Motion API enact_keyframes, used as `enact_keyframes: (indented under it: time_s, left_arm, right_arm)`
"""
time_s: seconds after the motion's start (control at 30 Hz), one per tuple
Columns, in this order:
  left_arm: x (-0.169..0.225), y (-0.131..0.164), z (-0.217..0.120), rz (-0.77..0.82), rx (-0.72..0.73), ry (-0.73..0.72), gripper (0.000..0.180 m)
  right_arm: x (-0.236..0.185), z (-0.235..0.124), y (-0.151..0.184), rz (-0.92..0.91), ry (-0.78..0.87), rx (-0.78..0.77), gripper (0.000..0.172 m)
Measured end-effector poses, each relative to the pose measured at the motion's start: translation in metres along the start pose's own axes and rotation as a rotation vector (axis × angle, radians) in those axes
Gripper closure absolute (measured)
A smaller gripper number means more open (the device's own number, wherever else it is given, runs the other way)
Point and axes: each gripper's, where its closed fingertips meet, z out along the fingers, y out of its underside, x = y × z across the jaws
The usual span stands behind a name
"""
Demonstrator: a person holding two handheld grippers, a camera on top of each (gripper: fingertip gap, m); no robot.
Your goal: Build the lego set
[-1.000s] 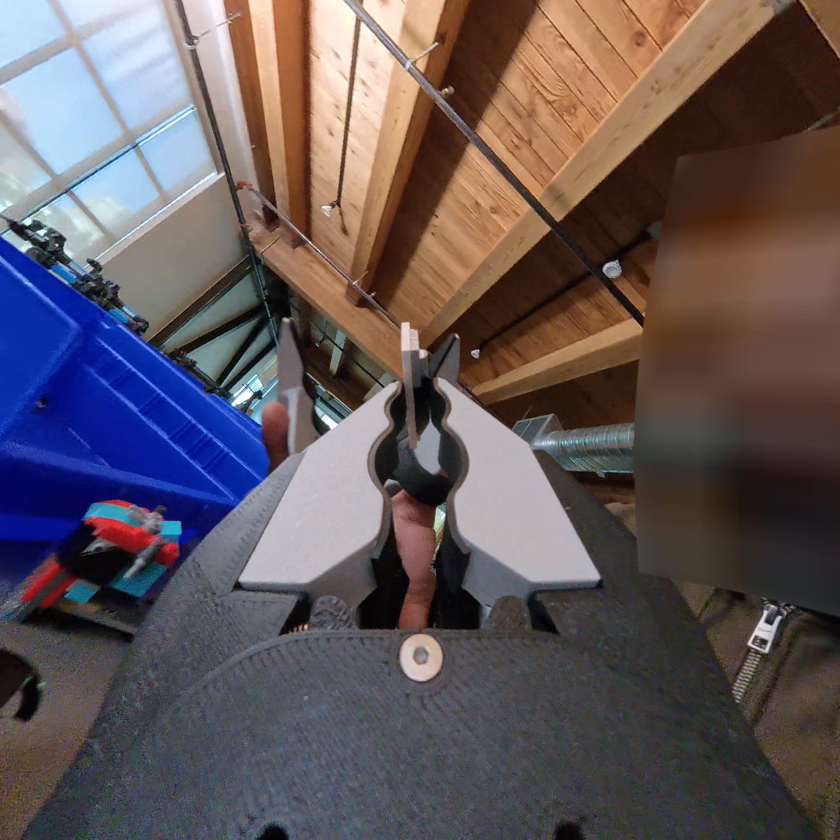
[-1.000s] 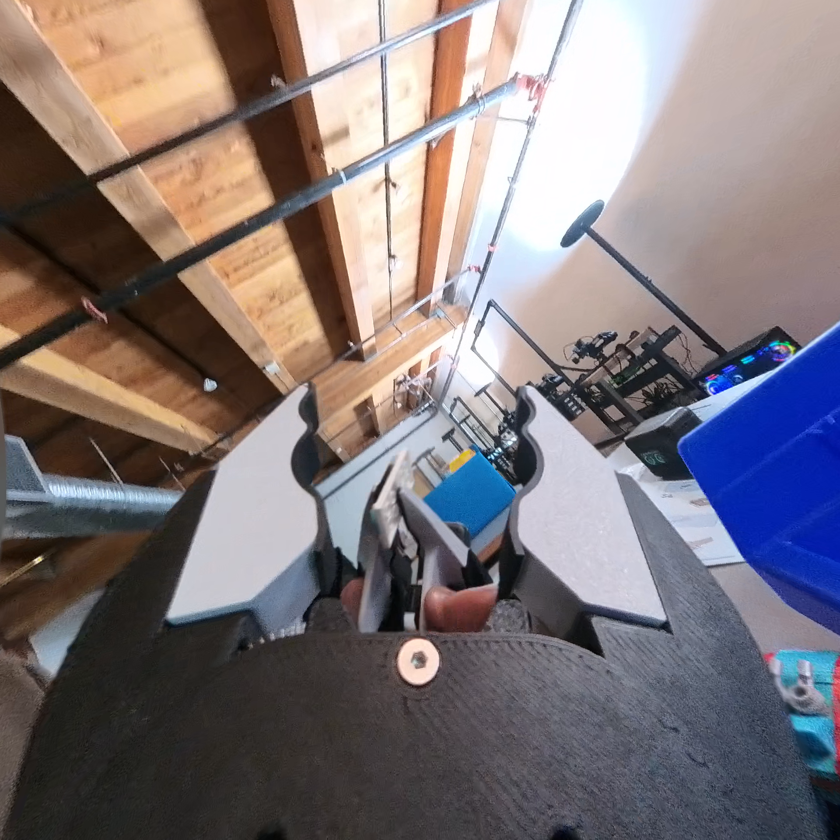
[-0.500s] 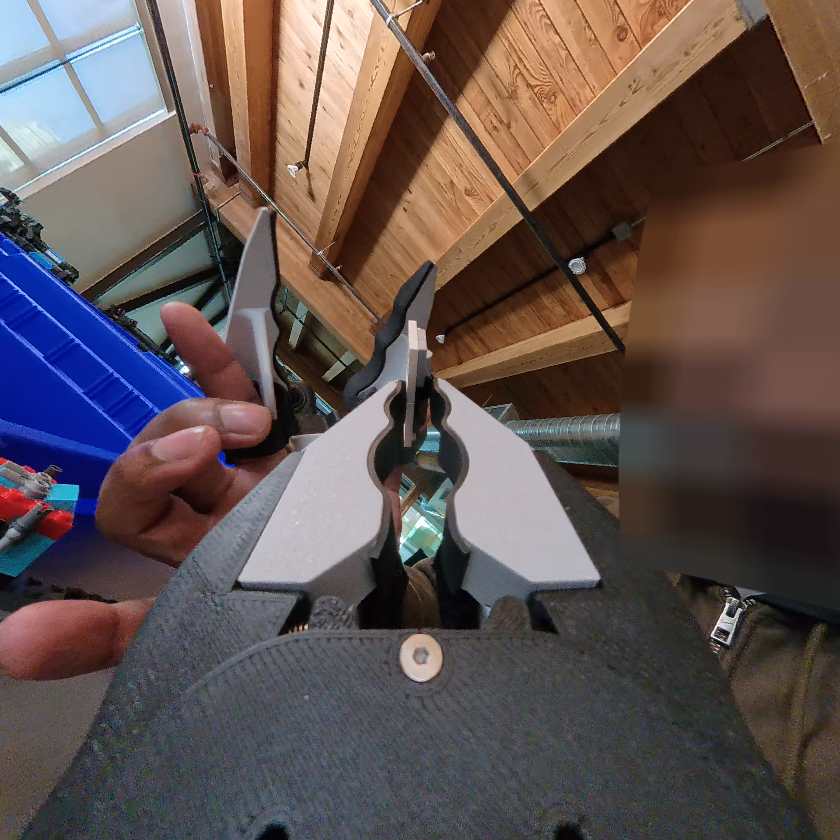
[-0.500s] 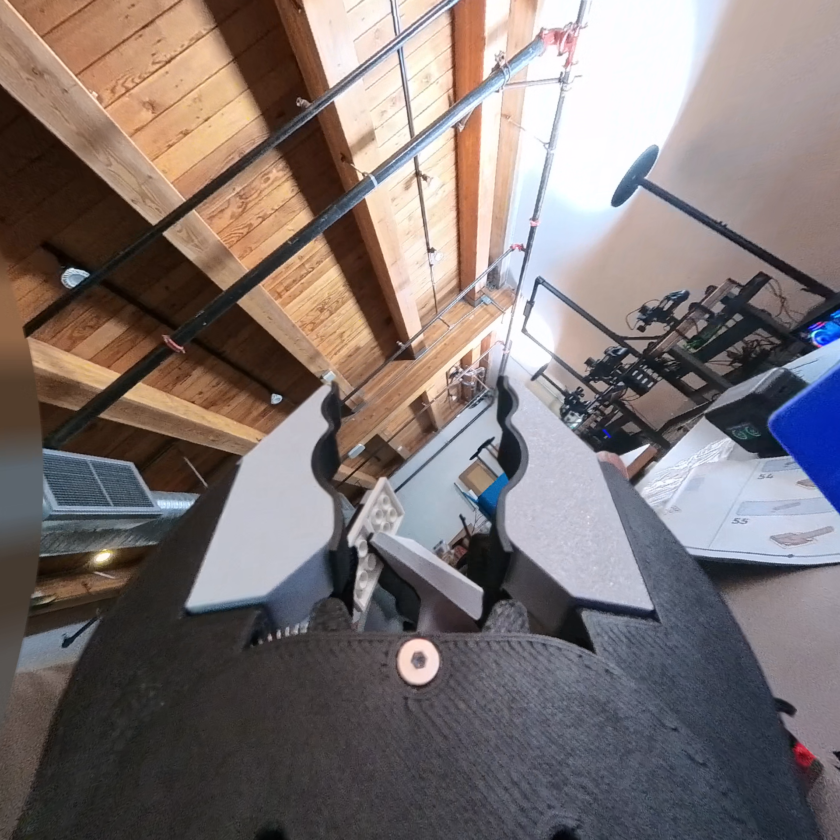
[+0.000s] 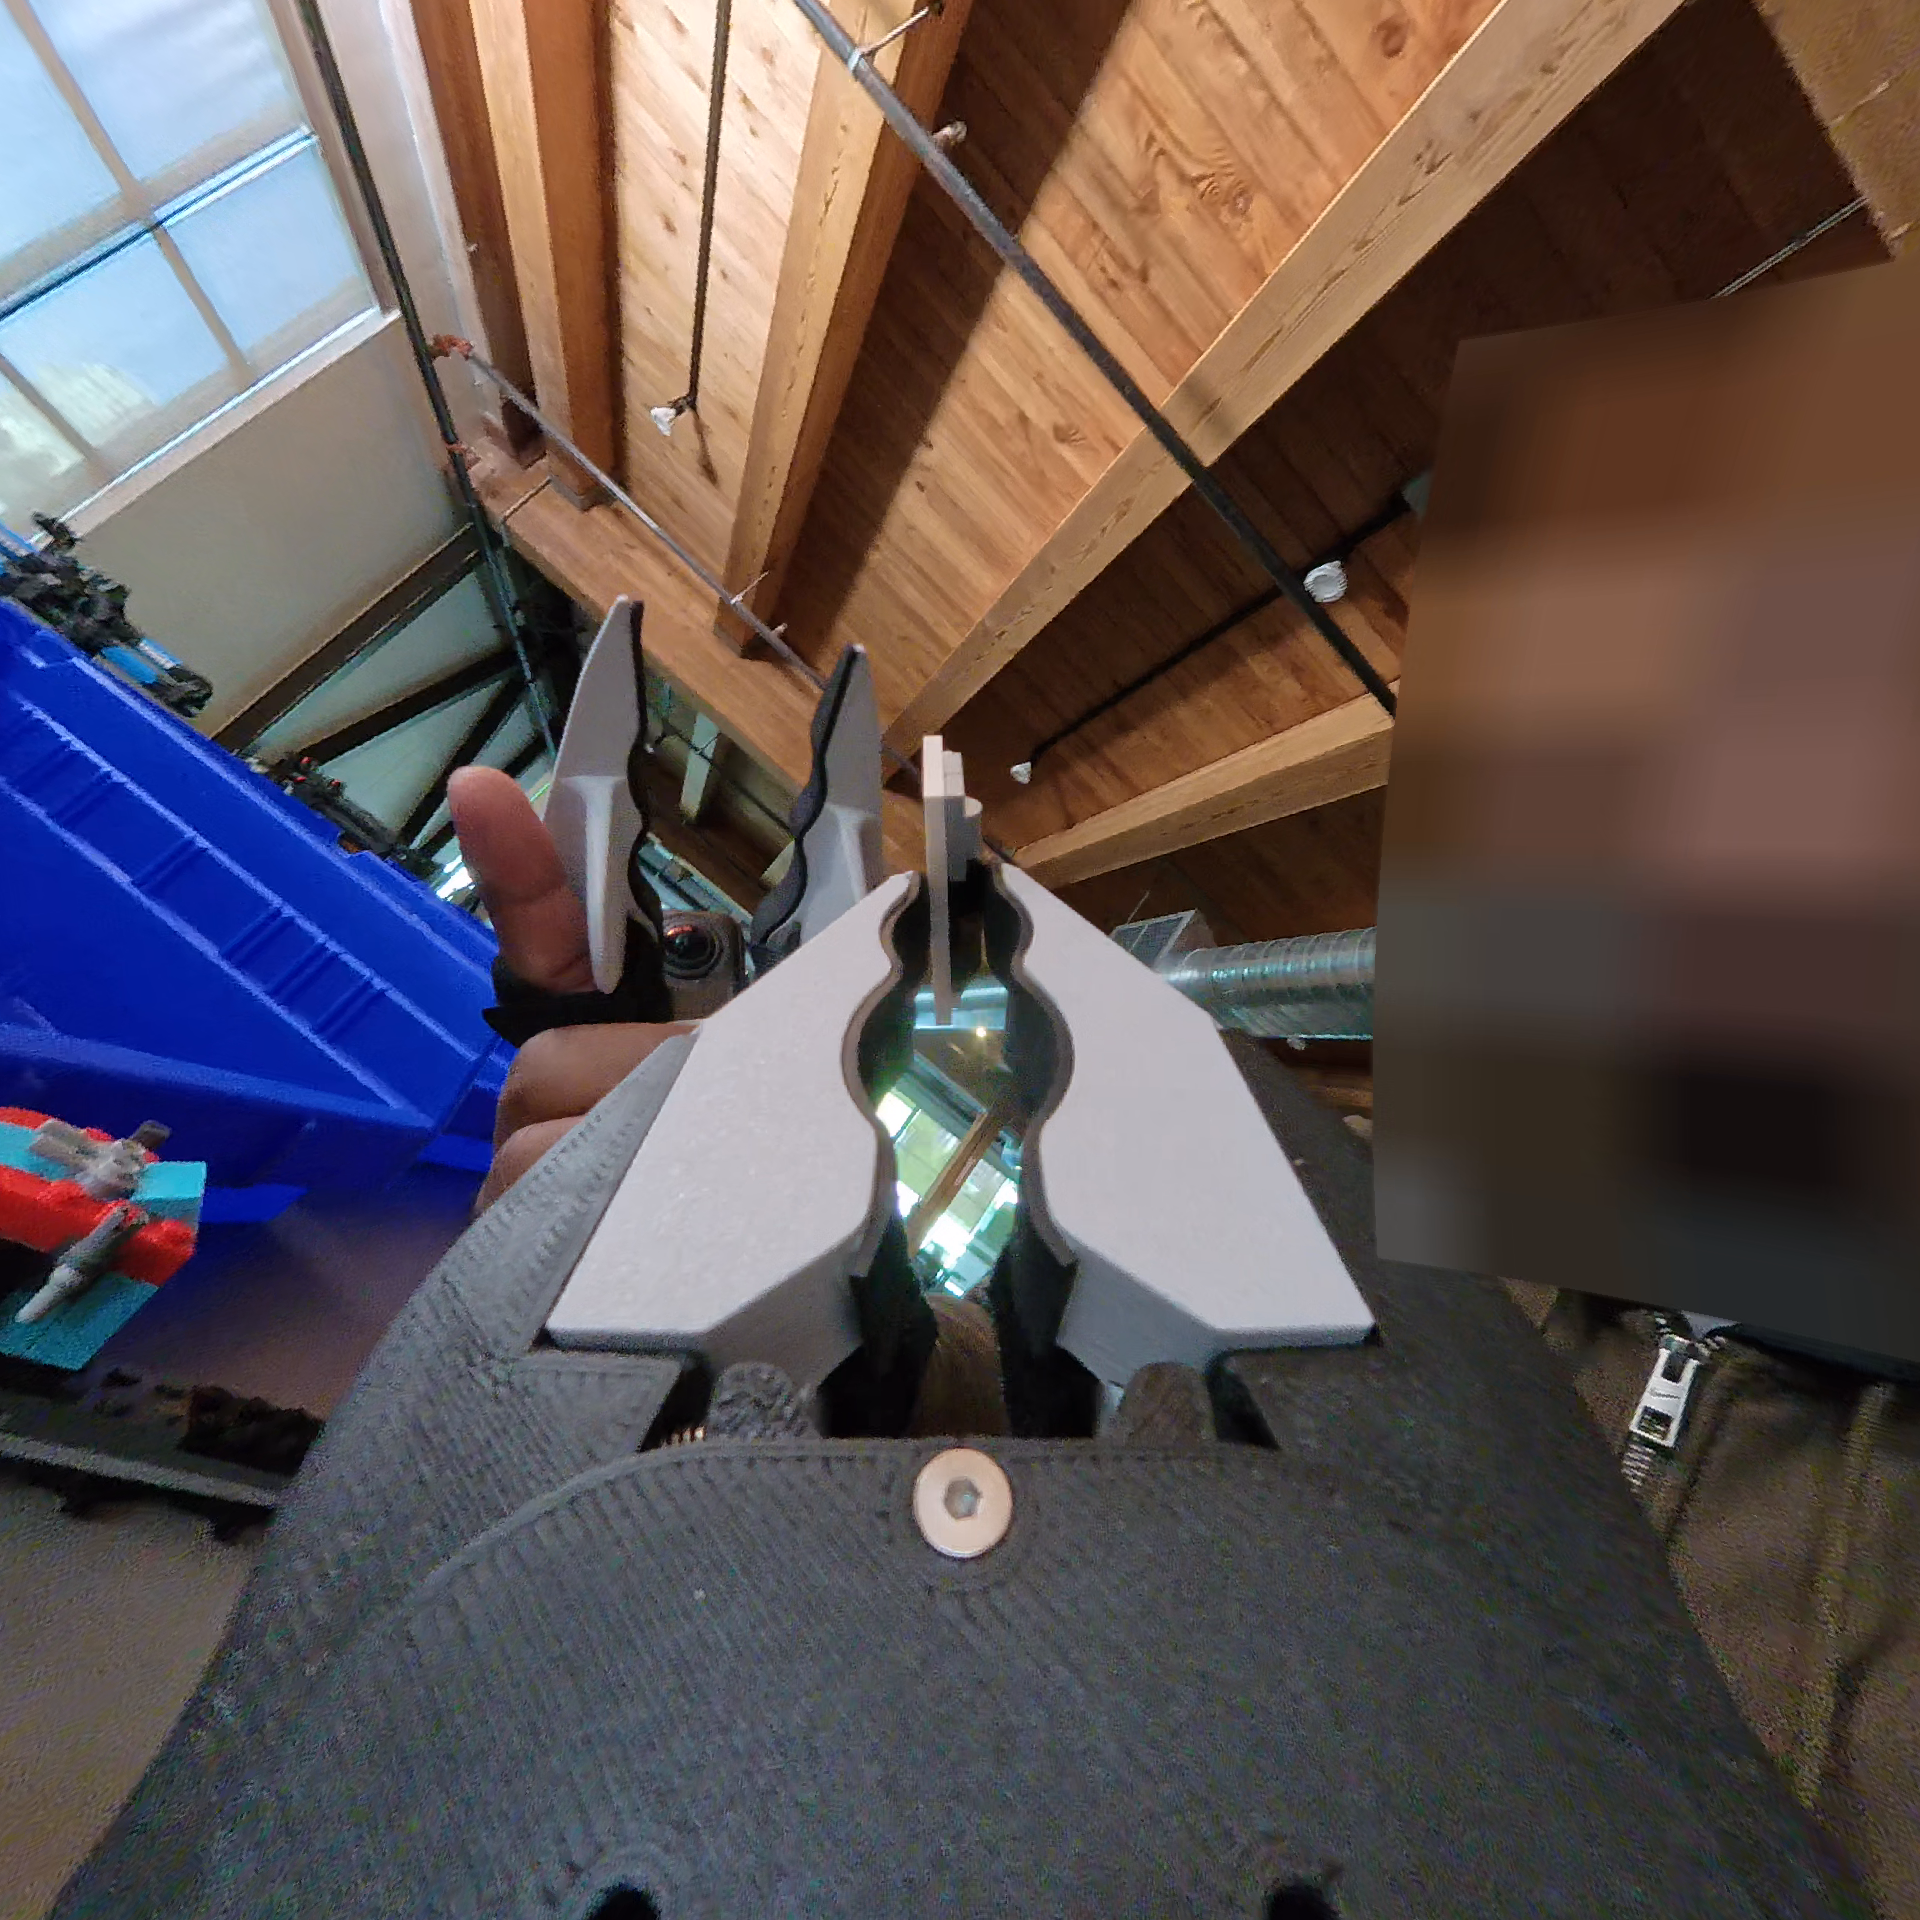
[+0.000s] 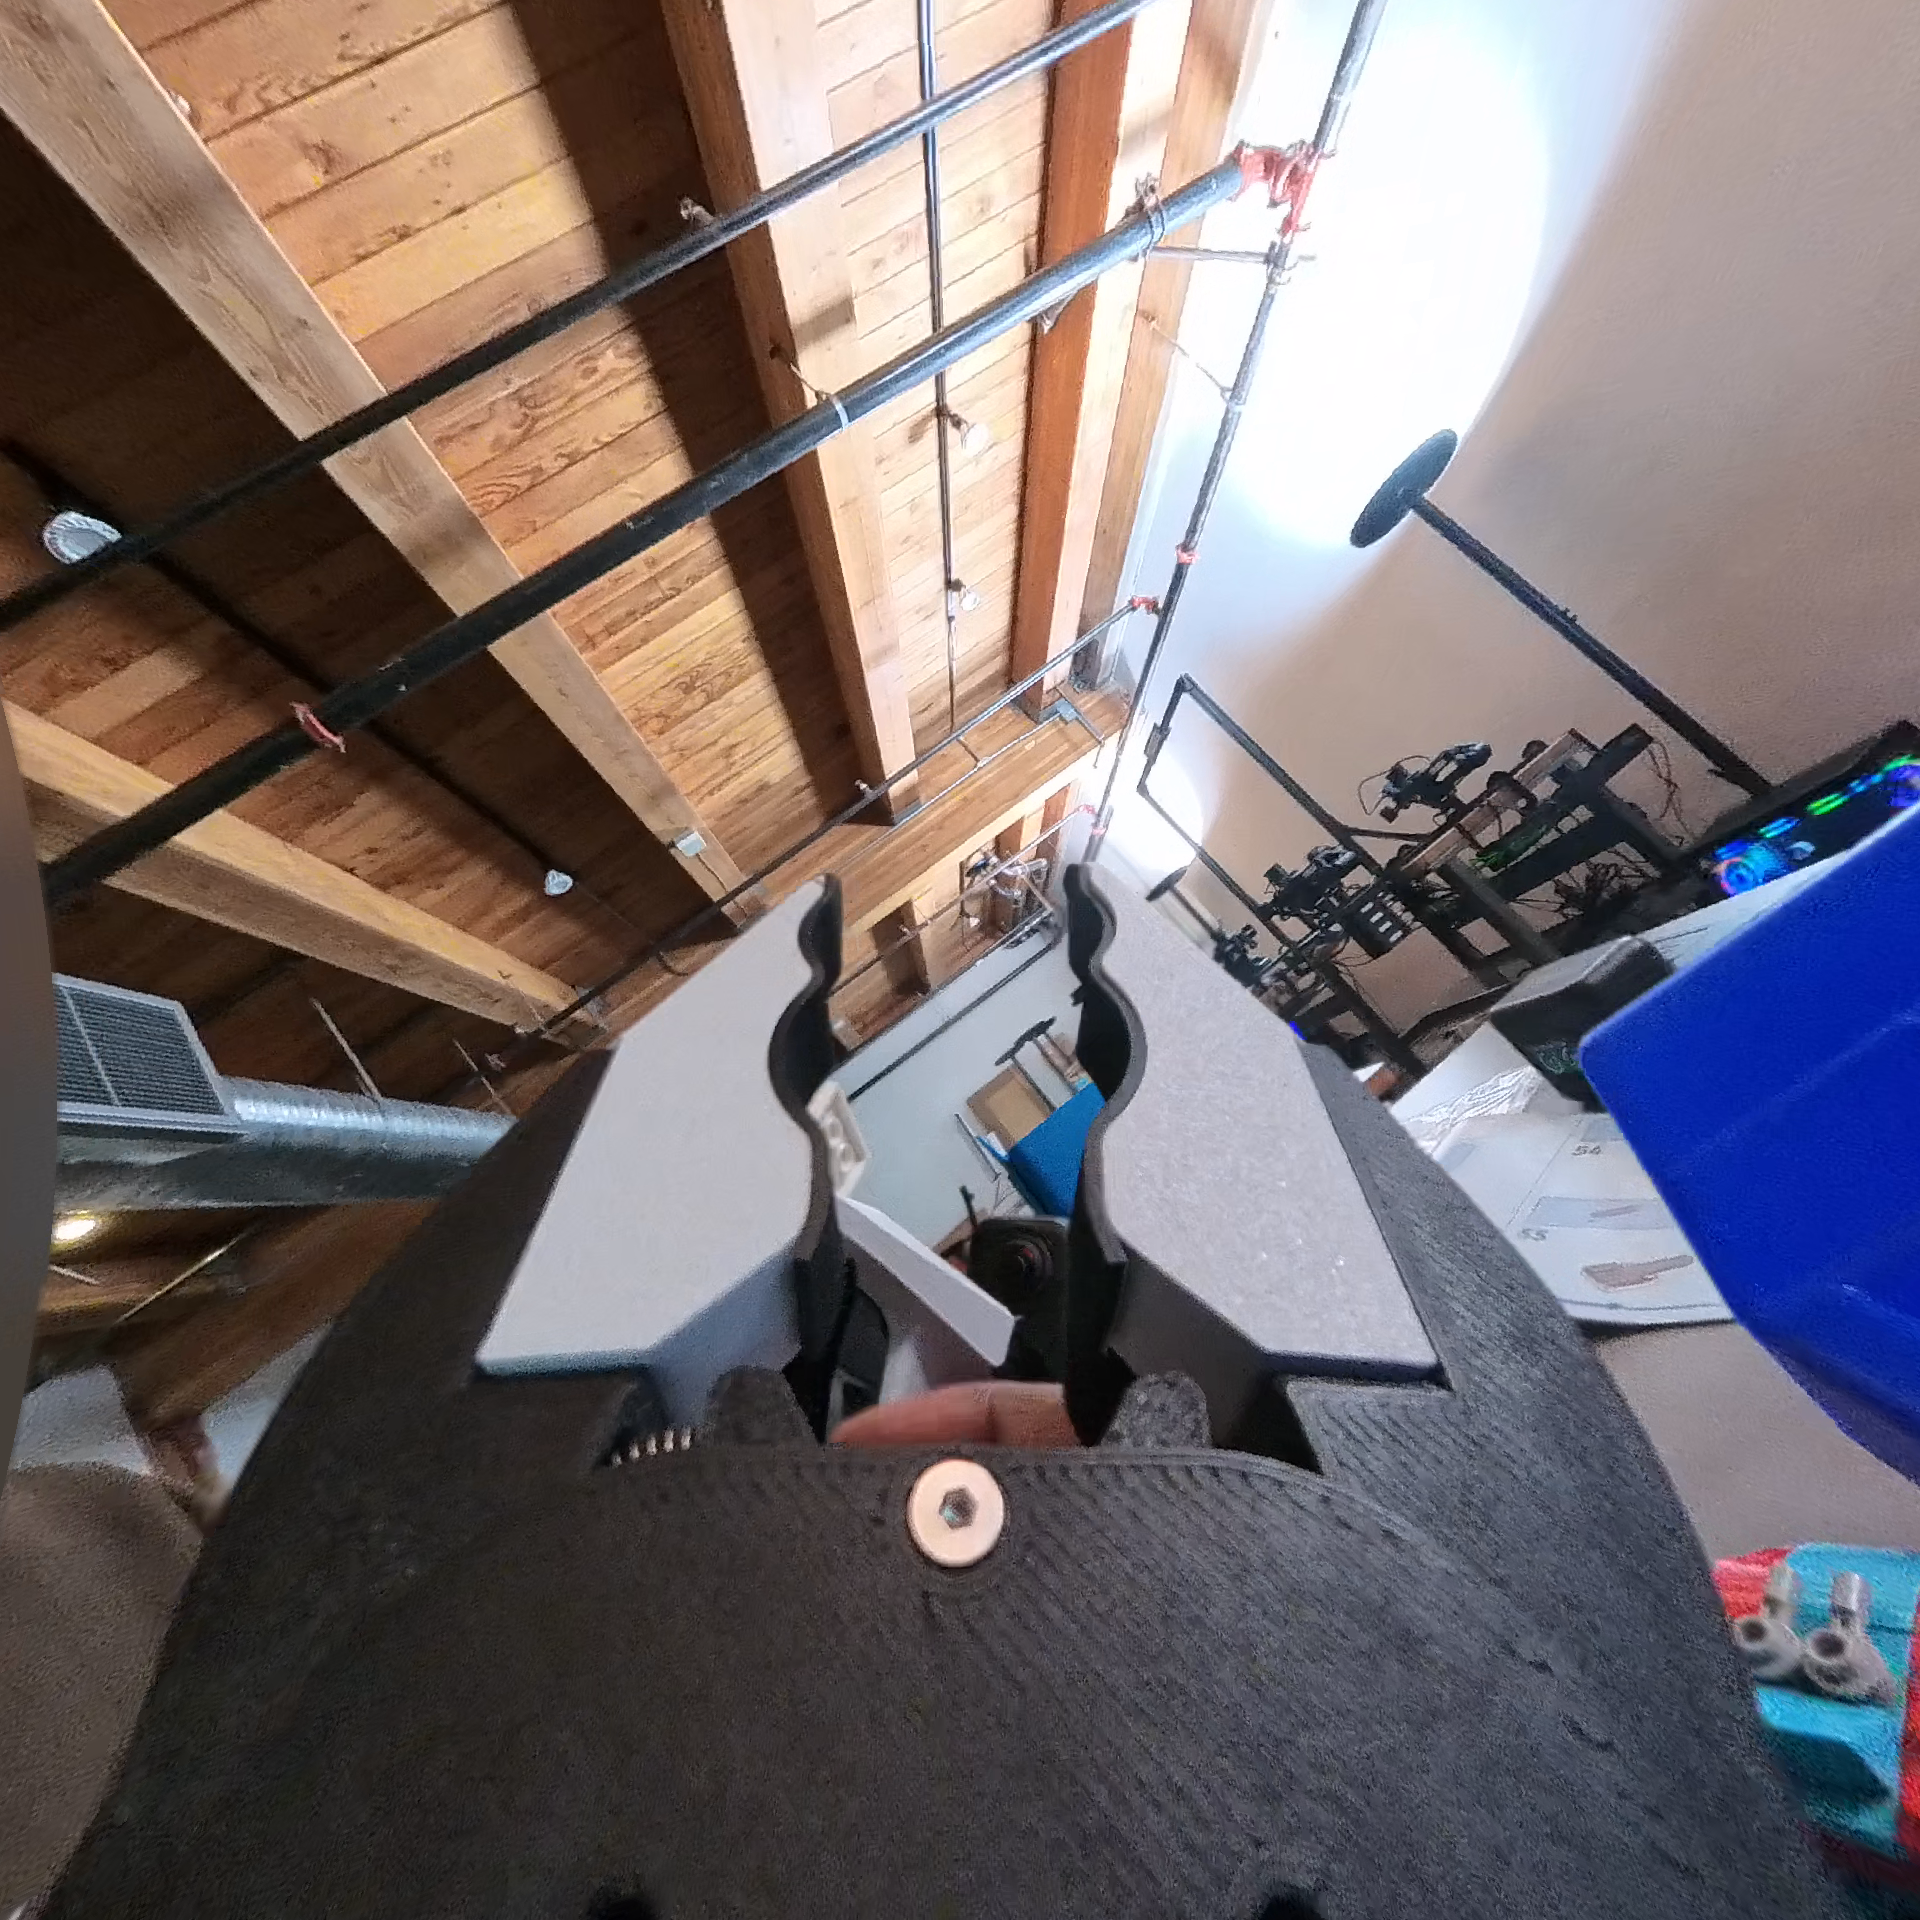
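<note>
Both grippers point up at the plank-and-beam wooden ceiling point(image 5: 1039, 312), so most of what sits beyond the fingers is timber and black pipes. Off to the left of the left gripper's fingers, a big blue plastic bin point(image 5: 208, 883) stands on the counter point(image 5: 83, 1662). The right wrist view has the same bin out past its right finger. The left gripper point(image 5: 951, 883) has its grey fingers drawn in close, and they're pinching a thin, pale grey toy-brick plate point(image 5: 940, 831) right at the tips. The plate stands edge-on and upright, with its top poking out above the fingertips. Just left of that plate is the right gripper point(image 5: 727, 727), tips up, with a person's hand point(image 5: 520, 894) wrapped round its base. Its two fingers stand partly apart with only air between them, and its nearer finger is just beside the plate, not on it. Through the right gripper's own gap, the plate point(image 6: 844, 1132) shows low down, hard against the left finger's inner edge, with no pad visibly closed on it. Down on the counter, to the left of the left fingers, lies a small red and teal block with metal wing screws point(image 5: 94, 1226).
</note>
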Motion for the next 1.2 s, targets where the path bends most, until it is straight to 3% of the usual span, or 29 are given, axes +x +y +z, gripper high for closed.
enact_keyframes:
  time_s: [0.1,0.23,0.4,0.57,0.9,1.2]
  left_arm:
    - [-0.009,-0.001,-0.002,-0.010,-0.020,-0.044,0.170]
    - [-0.019,-0.010,-0.010,0.026,-0.084,-0.130,0.170]
    - [-0.027,0.000,-0.018,0.045,-0.323,-0.242,0.170]
    - [-0.033,0.015,-0.030,-0.035,-0.494,-0.324,0.170]
    - [-0.039,0.041,-0.043,-0.095,-0.651,-0.383,0.170]
    - [-0.035,0.049,-0.045,-0.099,-0.708,-0.371,0.170]
  right_arm:
    - [-0.002,0.000,0.006,-0.075,0.003,-0.046,0.118]
    - [-0.012,-0.001,0.001,-0.379,-0.022,-0.130,0.113]
    - [-0.019,-0.024,0.045,-0.818,-0.163,-0.585,0.102]
    - [-0.006,-0.053,0.066,-1.108,-0.212,-0.776,0.095]
    - [0.003,-0.065,0.101,-1.309,-0.239,-0.929,0.094]
    - [0.003,-0.067,0.106,-1.317,-0.246,-0.945,0.114]
